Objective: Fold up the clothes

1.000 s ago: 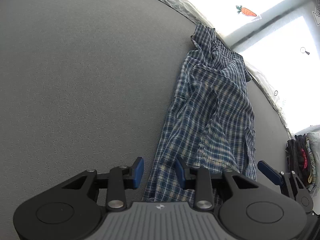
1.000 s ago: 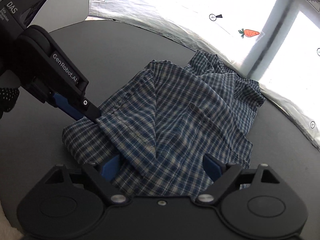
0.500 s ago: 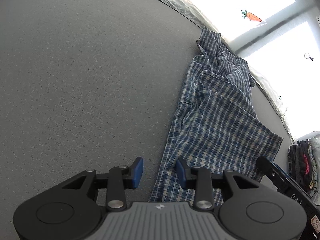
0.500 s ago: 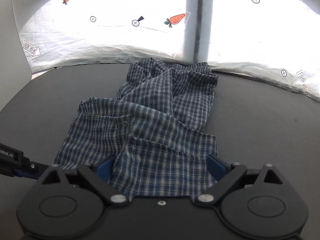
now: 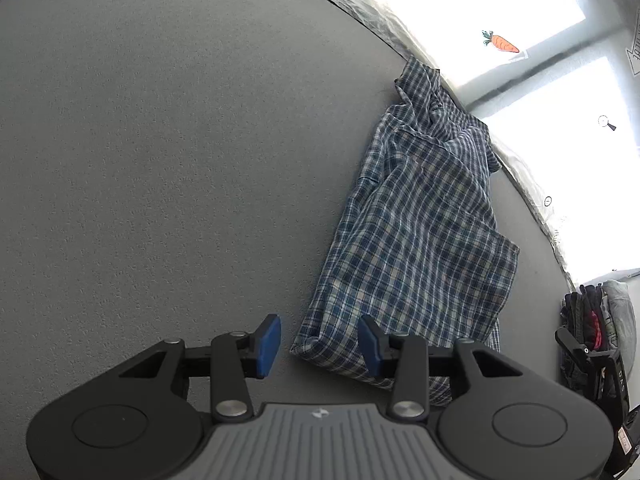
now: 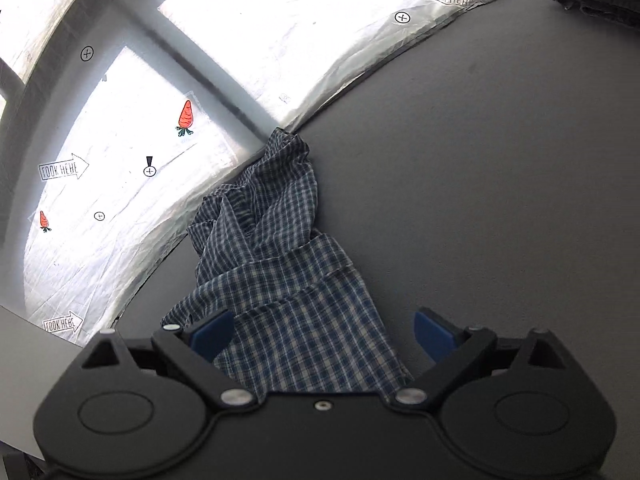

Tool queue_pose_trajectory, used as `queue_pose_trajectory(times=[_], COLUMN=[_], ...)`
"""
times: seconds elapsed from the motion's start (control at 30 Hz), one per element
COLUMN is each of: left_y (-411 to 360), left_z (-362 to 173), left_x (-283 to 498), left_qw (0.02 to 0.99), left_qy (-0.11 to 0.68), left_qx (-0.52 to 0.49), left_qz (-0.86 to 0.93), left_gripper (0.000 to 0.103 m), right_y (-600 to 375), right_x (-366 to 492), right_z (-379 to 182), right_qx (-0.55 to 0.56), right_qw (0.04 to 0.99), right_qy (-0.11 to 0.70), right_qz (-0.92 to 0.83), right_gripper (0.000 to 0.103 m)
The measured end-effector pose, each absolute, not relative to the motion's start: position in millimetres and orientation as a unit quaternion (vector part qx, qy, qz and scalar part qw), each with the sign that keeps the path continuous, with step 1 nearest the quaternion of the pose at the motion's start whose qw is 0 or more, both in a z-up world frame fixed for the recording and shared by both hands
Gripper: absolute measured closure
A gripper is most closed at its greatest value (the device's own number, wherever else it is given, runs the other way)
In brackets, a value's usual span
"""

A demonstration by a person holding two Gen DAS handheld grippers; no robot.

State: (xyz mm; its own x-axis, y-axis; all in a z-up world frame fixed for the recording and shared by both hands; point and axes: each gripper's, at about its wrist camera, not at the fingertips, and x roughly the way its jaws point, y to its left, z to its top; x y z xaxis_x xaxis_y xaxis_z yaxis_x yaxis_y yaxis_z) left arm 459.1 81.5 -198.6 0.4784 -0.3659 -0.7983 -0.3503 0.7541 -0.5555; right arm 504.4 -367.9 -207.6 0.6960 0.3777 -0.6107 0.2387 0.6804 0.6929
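A grey table (image 5: 160, 160) carries the checked shirt (image 5: 420, 240) near its far edge. The right gripper (image 6: 324, 332) has just been opening wide over the cloth — gripping nothing. The left gripper (image 5: 319, 344) has just been opening, the shirt's corner loose between its blue pads (image 5: 269, 340).

One shirt, two tools, one table, one pile of clothes.

A single blue plaid shirt (image 5: 420, 240) lies on the one grey table (image 5: 160, 160). Two tools show: the left tool (image 5: 319, 344) and the right tool (image 6: 322, 334), each with two blue pads. One pile of dark clothes (image 5: 596, 320) sits at the table's edge. Three carrot prints show on the white sheet (image 6: 120, 200).
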Motion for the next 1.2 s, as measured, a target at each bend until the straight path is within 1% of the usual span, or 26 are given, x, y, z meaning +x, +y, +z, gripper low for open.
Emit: queue_pose_trajectory(times=[0.1, 0.2, 0.27, 0.33, 0.43, 0.47, 0.57, 0.7, 0.77, 0.9, 0.93, 0.97, 1.0, 1.03, 1.07, 1.1, 1.13, 1.2], left_y=[82.9, 84.0, 84.4, 83.7, 82.6, 82.3, 79.8, 69.8, 63.8, 56.6, 55.3, 53.6, 51.4, 49.3, 47.2, 46.0, 45.4, 45.3], left_z=[-203.0, -210.7, -216.4, -222.2, -230.9, -233.9, -246.5, -255.8, -259.2, -263.4, -262.6, -261.1, -259.2, -257.2, -255.3, -251.6, -246.6, -233.1], left_x=[448.4, 439.1, 433.4, 430.4, 426.0, 425.1, 426.9, 438.2, 445.4, 456.8, 458.6, 460.2, 461.7, 463.3, 464.9, 464.5, 462.6, 456.0], left_qw=[0.769, 0.747, 0.730, 0.720, 0.705, 0.700, 0.675, 0.669, 0.673, 0.683, 0.686, 0.691, 0.697, 0.703, 0.709, 0.714, 0.718, 0.725], left_qy=[0.503, 0.496, 0.491, 0.486, 0.477, 0.475, 0.458, 0.441, 0.444, 0.440, 0.437, 0.437, 0.439, 0.440, 0.442, 0.441, 0.438, 0.431], left_qx=[-0.394, -0.443, -0.476, -0.495, -0.525, -0.534, -0.578, -0.598, -0.591, -0.583, -0.581, -0.576, -0.567, -0.557, -0.548, -0.542, -0.539, -0.535], left_qz=[-0.015, -0.017, -0.015, -0.009, -0.001, 0.003, 0.004, 0.001, 0.006, 0.023, 0.025, 0.029, 0.033, 0.038, 0.043, 0.045, 0.044, 0.040], left_gripper=[0.059, 0.058, 0.056, 0.052, 0.052, 0.052, 0.052, 0.052, 0.052, 0.053, 0.053, 0.055, 0.066, 0.074, 0.087, 0.090, 0.094, 0.095], right_y=[-387.1, -395.0, -396.2, -394.6, -390.0, -387.8, -383.6, -377.6, -374.1, -364.7, -363.3, -363.3, -362.3, -361.0, -359.9, -359.3, -359.0, -359.9], right_x=[483.3, 466.6, 454.7, 443.7, 430.0, 427.4, 422.9, 429.0, 437.5, 453.0, 457.1, 459.1, 461.4, 463.8, 464.2, 463.3, 461.2, 453.9], right_z=[-229.6, -248.2, -258.5, -265.3, -275.9, -280.1, -289.5, -298.1, -302.2, -306.1, -306.3, -307.2, -310.3, -313.8, -316.7, -316.6, -313.8, -302.8], right_qx=[0.512, 0.585, 0.615, 0.628, 0.646, 0.653, 0.666, 0.692, 0.691, 0.687, 0.687, 0.687, 0.691, 0.696, 0.702, 0.703, 0.700, 0.686], right_qw=[0.772, 0.720, 0.694, 0.678, 0.655, 0.647, 0.637, 0.618, 0.618, 0.625, 0.625, 0.624, 0.618, 0.609, 0.603, 0.603, 0.607, 0.625], right_qy=[0.375, 0.371, 0.375, 0.383, 0.392, 0.394, 0.388, 0.373, 0.373, 0.371, 0.371, 0.372, 0.376, 0.380, 0.379, 0.377, 0.375, 0.373], right_qz=[0.030, 0.024, 0.014, 0.010, 0.004, -0.001, -0.008, -0.003, -0.004, -0.010, -0.009, -0.010, -0.012, -0.015, -0.017, -0.016, -0.009, 0.009], right_gripper=[0.005, 0.006, 0.006, 0.006, 0.006, 0.008, 0.019, 0.032, 0.034, 0.034, 0.035, 0.047, 0.067, 0.075, 0.083, 0.088, 0.090, 0.094])
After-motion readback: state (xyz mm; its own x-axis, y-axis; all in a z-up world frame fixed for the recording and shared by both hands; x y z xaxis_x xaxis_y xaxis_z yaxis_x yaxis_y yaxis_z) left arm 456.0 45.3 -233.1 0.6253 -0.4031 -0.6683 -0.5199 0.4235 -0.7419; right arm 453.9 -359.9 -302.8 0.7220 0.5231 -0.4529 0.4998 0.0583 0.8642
